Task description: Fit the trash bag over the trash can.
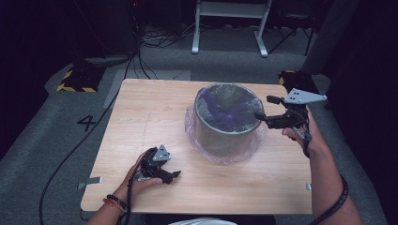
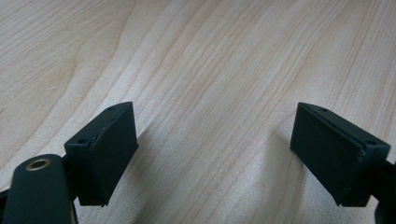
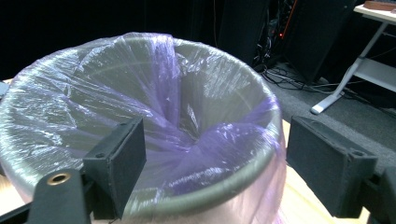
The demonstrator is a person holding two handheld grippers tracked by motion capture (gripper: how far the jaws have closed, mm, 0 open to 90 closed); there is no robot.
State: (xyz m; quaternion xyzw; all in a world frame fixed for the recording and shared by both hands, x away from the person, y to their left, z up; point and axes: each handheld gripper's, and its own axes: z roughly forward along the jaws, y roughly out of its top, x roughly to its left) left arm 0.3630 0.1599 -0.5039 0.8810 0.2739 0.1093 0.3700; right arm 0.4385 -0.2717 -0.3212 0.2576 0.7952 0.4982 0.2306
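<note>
Right gripper [image 1: 263, 108], jaws wide and empty, straddles the near rim of the bag-lined bin [image 1: 228, 122]; left gripper [image 1: 174, 175] rests open, well apart.

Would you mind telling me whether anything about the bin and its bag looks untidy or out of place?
Yes: the purple bag is bunched and twisted down inside the bin rather than lying flat, and its loose edge pools on the table around the base. The right claw is open at the rim.

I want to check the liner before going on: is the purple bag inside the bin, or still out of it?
Inside. The purple bag lines the bin, and its edge is folded over the rim, down the outside.
</note>
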